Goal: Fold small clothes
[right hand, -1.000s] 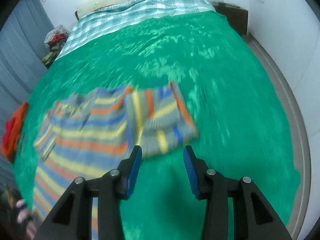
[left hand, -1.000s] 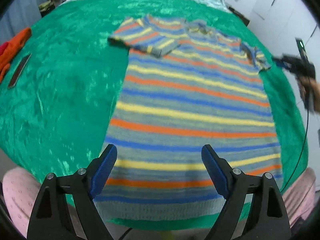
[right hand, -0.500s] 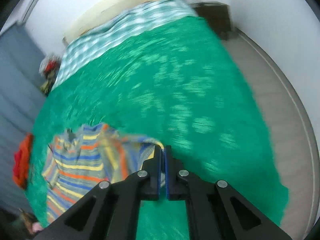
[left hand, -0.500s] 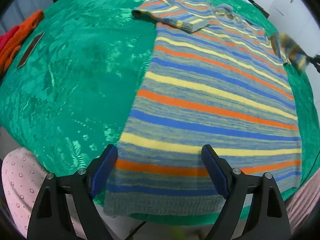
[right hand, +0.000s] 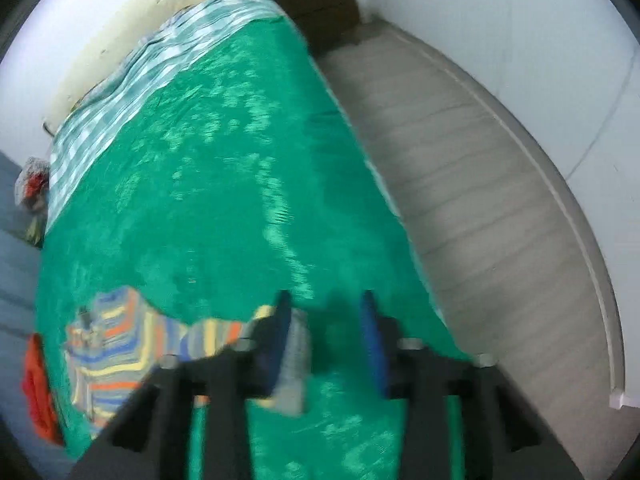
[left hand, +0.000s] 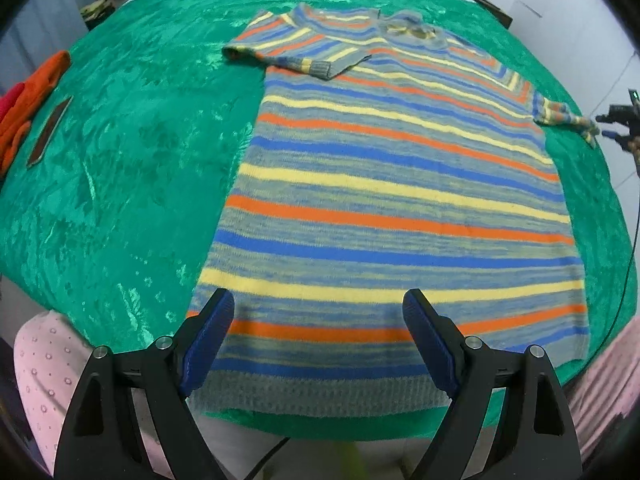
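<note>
Currently the striped sweater (left hand: 392,200) lies flat, front down or up cannot tell, on the green cover (left hand: 132,152), hem toward the camera. L sleeve (left hand: 292,46) is folded in over the chest; R sleeve (left hand: 564,116) is stretched outward w/ its cuff near the R gripper (right hand: 326,340). L gripper (left hand: 318,344) hovers above the hem, jaws wide apart, nothing between them. R gripper jaws are spread too; the cuff (right hand: 294,364) sits beside the left finger, not clamped, though the R view is blurred. Orange cloth (left hand: 32,100) and a dark flat strip (left hand: 50,130) lie at the cover's left edge, well apart from the sweater.
</note>
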A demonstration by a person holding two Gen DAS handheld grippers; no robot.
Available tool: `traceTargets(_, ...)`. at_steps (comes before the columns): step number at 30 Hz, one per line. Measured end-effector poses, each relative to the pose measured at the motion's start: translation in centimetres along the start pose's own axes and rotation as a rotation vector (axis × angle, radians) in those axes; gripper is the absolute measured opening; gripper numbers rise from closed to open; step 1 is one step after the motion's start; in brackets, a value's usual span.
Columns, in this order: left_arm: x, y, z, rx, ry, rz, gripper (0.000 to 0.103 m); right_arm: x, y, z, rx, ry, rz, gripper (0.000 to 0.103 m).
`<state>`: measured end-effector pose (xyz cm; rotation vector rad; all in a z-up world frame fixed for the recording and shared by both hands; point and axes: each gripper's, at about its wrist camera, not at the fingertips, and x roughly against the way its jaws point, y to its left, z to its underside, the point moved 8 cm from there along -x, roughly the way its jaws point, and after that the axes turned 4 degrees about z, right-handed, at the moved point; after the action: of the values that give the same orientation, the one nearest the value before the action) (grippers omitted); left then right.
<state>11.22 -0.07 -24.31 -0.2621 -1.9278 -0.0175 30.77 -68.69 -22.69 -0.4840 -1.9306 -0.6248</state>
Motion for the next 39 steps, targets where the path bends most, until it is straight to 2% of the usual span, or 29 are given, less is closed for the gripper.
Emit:
traceTargets(4, -0.3, 1.1, 0.9, 0.033, 0.017, 0.001, 0.088, 2.8, -2.5, 3.3, -0.163, -0.153, -0.105, 0.039)
traceTargets(6, -0.9, 1.3, 1.4, 0.051, 0.039, 0.008, 0.088, 2.7, -2.1, 6.1, -0.16, -0.126, -0.176, 0.039)
traceTargets(9, -1.7, 1.1, 1.7, 0.072, 0.074, 0.033, 0.088, 0.1, 0.3, 9.7, -0.168, -0.023, -0.324, 0.039)
traceTargets(13, -1.1, 0.6, 0.9, 0.059, 0.047, 0.027, 0.088, -2.5, 1.2, 9.3, -0.198, -0.1, -0.306, 0.038)
traceTargets(15, -0.8, 0.9, 0.7, 0.069, 0.04, 0.021, 0.088, -3.1, 1.1, 9.1, -0.228, -0.126, -0.322, 0.019)
traceTargets(16, -0.6, 1.1, 0.8, 0.078, 0.037, 0.02, 0.088, -2.8, 1.1, 9.3, -0.232, -0.124, -0.337, 0.004)
traceTargets(21, -0.2, 2.4, 1.3, 0.11, 0.039, 0.014, 0.088, 3.1, 0.7, 9.8, -0.236, -0.097, -0.383, 0.004)
traceTargets(23, -0.5, 2.3, 1.5, 0.112, 0.049, 0.019, 0.088, 5.2, 0.2, 10.3, -0.217, -0.048, -0.33, 0.004)
traceTargets(25, -0.8, 1.8, 1.5, 0.096, 0.055, 0.028, 0.088, 5.6, 0.0, 11.1, -0.188, 0.003, -0.281, 0.004)
traceTargets(29, -1.1, 0.4, 1.0, 0.051, 0.062, 0.03, 0.088, 1.4, -2.0, 13.2, -0.093, 0.113, -0.053, 0.004)
traceTargets(30, -1.1, 0.2, 0.9, 0.041, 0.06, 0.026, 0.088, 0.2, -2.5, 13.9, -0.086, 0.121, -0.011, 0.004)
traceTargets(32, -0.7, 0.3, 1.0, 0.026, 0.055, 0.009, 0.088, -0.9, -2.7, 14.7, -0.089, 0.104, 0.01, 0.003)
traceTargets(35, -0.2, 1.3, 0.9, 0.009, 0.054, -0.01, 0.088, -0.9, -1.7, 14.5, -0.02, 0.062, 0.076, 0.003)
traceTargets(37, 0.7, 2.0, -0.2, -0.024, 0.041, -0.029, 0.088, -0.7, -1.6, 14.5, -0.012, 0.054, 0.089, 0.004)
traceTargets(38, 1.4, 2.3, -1.2, -0.047, 0.018, -0.042, 0.088, -0.5, -1.5, 14.5, -0.006, 0.052, 0.087, 0.015)
traceTargets(39, 2.1, 2.6, -1.9, -0.063, -0.005, -0.053, 0.088, -0.1, -1.5, 14.7, 0.003, 0.052, 0.089, 0.022)
